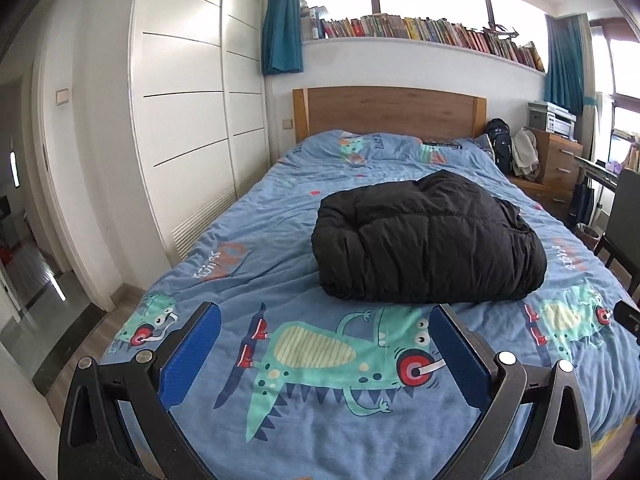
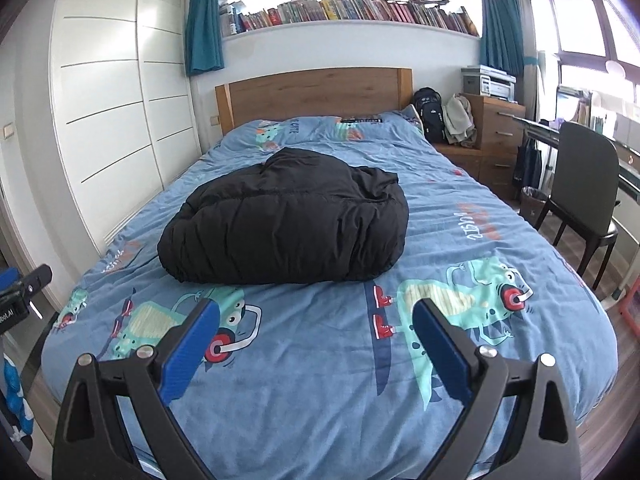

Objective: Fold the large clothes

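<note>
The black puffy jacket lies bundled in a rounded heap near the middle of the bed, its sleeves, collar and front tucked out of sight, so which way it faces cannot be told. In the left wrist view it sits at about 1 o'clock beyond the left hand-held gripper, whose blue-padded fingers stand wide apart over the dinosaur-print cover, holding nothing. In the right wrist view the jacket lies at about 11 o'clock from the right hand-held gripper, also spread apart and bare of cloth. A dark flat item near the pillows is too small to identify. The wooden headboard stands at 12 o'clock under a long shelf of books whose titles are unreadable. A white wardrobe fills the 10 o'clock side. At 2 o'clock a backpack and a pale garment lean by a wooden dresser, with a chair partly cut off beside a glass desk.
</note>
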The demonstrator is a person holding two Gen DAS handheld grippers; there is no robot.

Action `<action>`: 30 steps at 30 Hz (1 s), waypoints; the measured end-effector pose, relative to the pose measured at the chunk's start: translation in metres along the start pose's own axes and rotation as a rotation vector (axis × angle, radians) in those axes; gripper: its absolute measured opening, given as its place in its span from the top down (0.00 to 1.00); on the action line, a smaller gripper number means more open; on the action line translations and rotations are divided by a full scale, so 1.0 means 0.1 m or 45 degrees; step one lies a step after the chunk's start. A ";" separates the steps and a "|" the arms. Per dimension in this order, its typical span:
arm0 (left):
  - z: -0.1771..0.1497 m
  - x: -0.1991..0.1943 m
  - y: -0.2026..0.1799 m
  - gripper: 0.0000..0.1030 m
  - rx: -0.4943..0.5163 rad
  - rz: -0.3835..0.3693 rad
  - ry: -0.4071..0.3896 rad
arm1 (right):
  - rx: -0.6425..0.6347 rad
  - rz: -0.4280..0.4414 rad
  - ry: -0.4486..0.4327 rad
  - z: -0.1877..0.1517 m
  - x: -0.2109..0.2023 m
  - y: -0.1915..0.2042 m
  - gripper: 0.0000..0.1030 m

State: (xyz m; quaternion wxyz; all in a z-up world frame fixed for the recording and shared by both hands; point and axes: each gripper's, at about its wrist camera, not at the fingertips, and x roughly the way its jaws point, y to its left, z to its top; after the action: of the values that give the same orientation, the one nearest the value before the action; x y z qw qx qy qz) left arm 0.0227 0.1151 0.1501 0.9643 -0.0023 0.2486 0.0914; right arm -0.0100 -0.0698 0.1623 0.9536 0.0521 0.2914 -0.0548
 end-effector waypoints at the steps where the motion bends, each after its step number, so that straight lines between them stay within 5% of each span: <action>1: 0.00 -0.01 -0.01 0.01 -0.001 -0.003 -0.002 | -0.008 0.001 0.002 -0.01 0.00 0.02 0.05; 30: -0.09 0.02 -0.11 0.01 0.004 -0.061 0.041 | 0.012 -0.040 0.071 -0.23 0.15 0.03 0.05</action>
State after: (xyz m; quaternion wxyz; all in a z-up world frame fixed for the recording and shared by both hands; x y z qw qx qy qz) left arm 0.0221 0.1046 0.1409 0.9621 -0.0081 0.2640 0.0679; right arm -0.0102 -0.0652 0.1355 0.9439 0.0535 0.3182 -0.0698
